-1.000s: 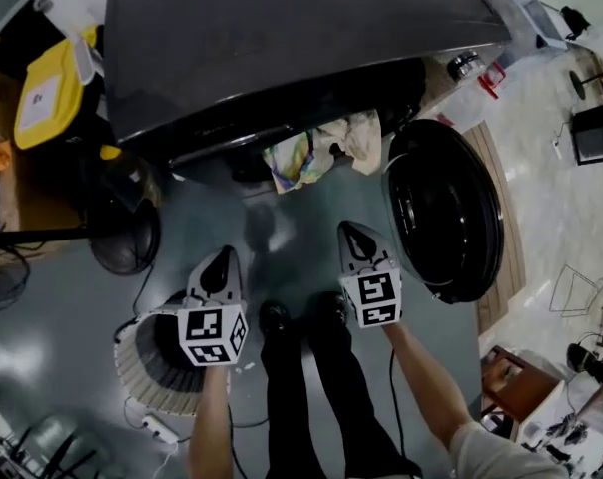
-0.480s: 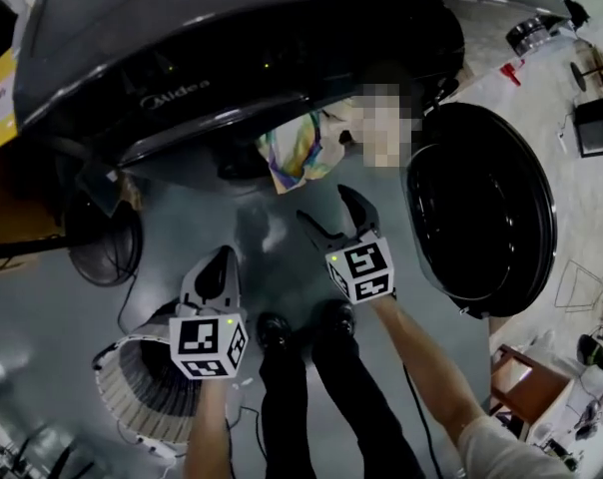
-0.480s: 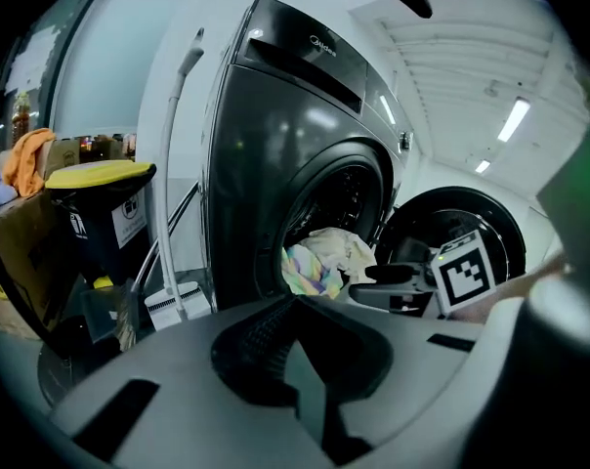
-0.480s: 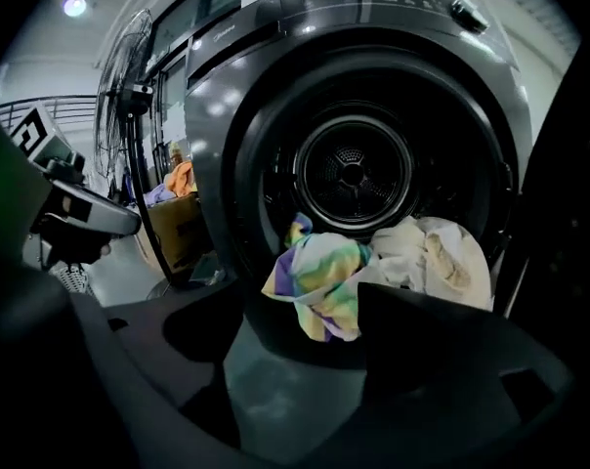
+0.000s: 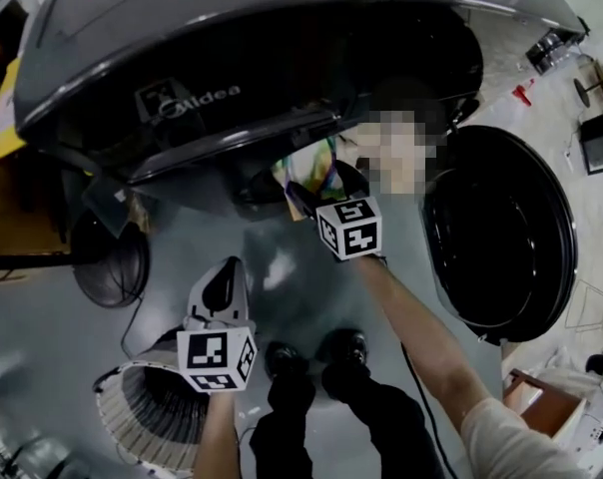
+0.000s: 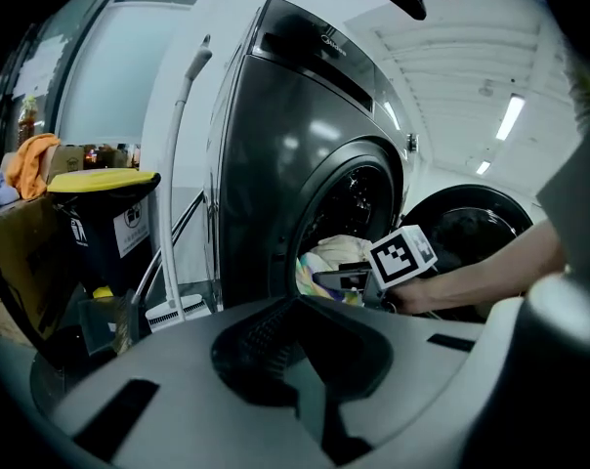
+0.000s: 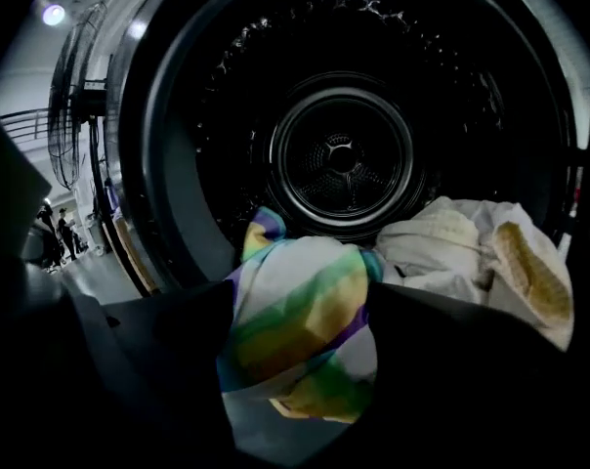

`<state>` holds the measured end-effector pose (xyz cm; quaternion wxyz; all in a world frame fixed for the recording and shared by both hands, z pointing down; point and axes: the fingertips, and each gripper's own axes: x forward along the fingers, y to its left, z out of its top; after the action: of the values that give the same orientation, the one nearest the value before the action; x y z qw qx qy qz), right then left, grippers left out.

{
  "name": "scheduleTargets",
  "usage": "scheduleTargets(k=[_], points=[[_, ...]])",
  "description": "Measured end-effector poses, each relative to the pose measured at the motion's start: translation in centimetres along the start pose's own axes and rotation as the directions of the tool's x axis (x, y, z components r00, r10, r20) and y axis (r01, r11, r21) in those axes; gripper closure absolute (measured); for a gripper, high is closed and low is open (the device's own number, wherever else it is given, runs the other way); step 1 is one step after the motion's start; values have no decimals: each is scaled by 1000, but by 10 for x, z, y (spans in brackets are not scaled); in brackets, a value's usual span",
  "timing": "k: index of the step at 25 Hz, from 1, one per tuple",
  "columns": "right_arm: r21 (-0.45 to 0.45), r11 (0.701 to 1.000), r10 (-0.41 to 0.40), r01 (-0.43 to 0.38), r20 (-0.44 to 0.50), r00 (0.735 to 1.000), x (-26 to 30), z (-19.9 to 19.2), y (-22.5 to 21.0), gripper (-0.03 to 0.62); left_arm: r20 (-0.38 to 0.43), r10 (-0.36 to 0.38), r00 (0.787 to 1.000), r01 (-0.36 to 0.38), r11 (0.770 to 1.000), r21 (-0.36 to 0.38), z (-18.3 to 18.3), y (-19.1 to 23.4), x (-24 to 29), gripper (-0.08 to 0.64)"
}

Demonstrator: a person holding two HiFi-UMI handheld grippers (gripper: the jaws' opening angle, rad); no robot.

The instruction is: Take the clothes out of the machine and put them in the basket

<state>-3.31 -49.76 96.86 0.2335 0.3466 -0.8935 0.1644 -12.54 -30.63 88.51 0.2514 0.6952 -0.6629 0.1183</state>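
The dark front-loading washer [image 5: 232,98] has its round door [image 5: 501,238] swung open to the right. A multicoloured cloth [image 7: 295,330] hangs out over the drum's lip, with a cream cloth [image 7: 471,252] beside it on the right. My right gripper [image 5: 321,183] is at the opening. Its jaws have just been opening and now stand wide on either side of the coloured cloth [image 5: 306,163], without pressing it. My left gripper [image 5: 222,272] hangs back, low over the floor, shut and empty. The white ribbed basket [image 5: 152,417] stands below it, at the lower left.
A floor fan [image 5: 107,257] stands left of the washer. A yellow-lidded bin [image 6: 109,213] and a cardboard box sit further left. The person's dark shoes [image 5: 287,357] are on the grey floor in front of the machine. The drum's back wall [image 7: 344,154] is bare.
My right gripper has travelled from near the shoes up to the washer's opening, and its jaws have spread from shut to wide. The left gripper has sunk a little and stayed shut.
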Motion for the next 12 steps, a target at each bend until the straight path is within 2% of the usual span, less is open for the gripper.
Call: scheduleTargets(k=[5,9,12], points=[[-15,1000,-22,21,-81,996,38,-22,-2,166,26,8,1000,-8,1000,4,0,10,10,543],[0,999,-42,42,-89,995,50,-30,-3,170,43,21,999,-22,1000,1,-4,19,12,543],[-33,998,-56,53,-113,992,50,-32,-3,283,34,24,999,-24,1000,0,-9,22,11,543]])
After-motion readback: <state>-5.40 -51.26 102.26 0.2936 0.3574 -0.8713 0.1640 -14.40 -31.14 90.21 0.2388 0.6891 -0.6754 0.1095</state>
